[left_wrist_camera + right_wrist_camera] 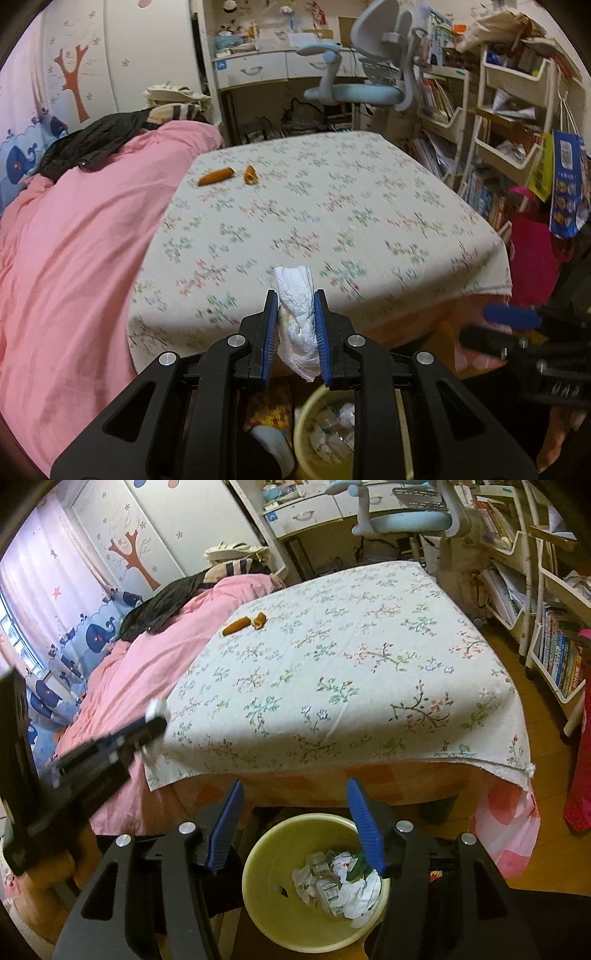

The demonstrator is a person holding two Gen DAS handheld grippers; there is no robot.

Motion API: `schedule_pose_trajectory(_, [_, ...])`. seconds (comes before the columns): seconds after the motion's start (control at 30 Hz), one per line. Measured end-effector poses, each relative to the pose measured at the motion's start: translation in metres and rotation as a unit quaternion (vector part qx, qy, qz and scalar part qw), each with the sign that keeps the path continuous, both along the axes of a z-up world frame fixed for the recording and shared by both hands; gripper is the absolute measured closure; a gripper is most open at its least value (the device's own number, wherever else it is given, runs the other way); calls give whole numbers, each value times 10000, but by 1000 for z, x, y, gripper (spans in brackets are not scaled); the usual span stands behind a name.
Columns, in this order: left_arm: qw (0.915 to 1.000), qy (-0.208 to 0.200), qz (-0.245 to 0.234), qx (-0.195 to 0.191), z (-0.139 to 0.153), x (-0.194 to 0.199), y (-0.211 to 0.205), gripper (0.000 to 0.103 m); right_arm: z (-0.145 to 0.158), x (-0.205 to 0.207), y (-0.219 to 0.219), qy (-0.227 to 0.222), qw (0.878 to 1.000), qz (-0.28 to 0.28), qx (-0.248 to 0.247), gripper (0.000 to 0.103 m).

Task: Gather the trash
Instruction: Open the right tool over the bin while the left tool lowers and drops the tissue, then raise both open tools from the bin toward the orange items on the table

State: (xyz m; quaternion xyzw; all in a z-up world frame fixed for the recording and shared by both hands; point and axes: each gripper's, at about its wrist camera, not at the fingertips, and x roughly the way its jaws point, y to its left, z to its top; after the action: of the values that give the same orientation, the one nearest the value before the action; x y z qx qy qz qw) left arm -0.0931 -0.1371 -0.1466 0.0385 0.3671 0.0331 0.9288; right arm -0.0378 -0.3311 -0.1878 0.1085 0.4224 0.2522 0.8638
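Left tongs (295, 317) pinching a crumpled white tissue (297, 325), right tongs (293, 825) spread and empty.
Below both tongs sits the yellow bin (266, 853), already holding trash; two orange wrappers (243, 623) lie far ahead on the bed (369, 672).

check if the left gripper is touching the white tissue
Touching. The left wrist view shows the left gripper with both blue pads pressed against the crumpled white tissue.

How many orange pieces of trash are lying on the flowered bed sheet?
2. A longer orange piece lies near the far left edge of the sheet, beside the pink blanket; a shorter piece lies just right of it. No others show.
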Motion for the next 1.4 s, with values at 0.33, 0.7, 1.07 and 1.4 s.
schedule_pose_trajectory(0.33, [9987,411,-306,-10,-23,-14,-25,85,5,2,-10,-153,9994,-289,92,43])
schedule_pose_trajectory(0.7, [9902,1247,-594,-204,-58,-28,-49,79,9,2,-18,-276,9982,-498,184,39])
schedule_pose_trajectory(1.07, [9881,1468,-433,-156,-69,-31,-51,30,11,3,-20,-298,9979,-540,212,38])
schedule_pose_trajectory(1.4, [9921,1228,-238,-104,-58,-29,-45,22,10,3,-18,-274,9979,-534,260,37])
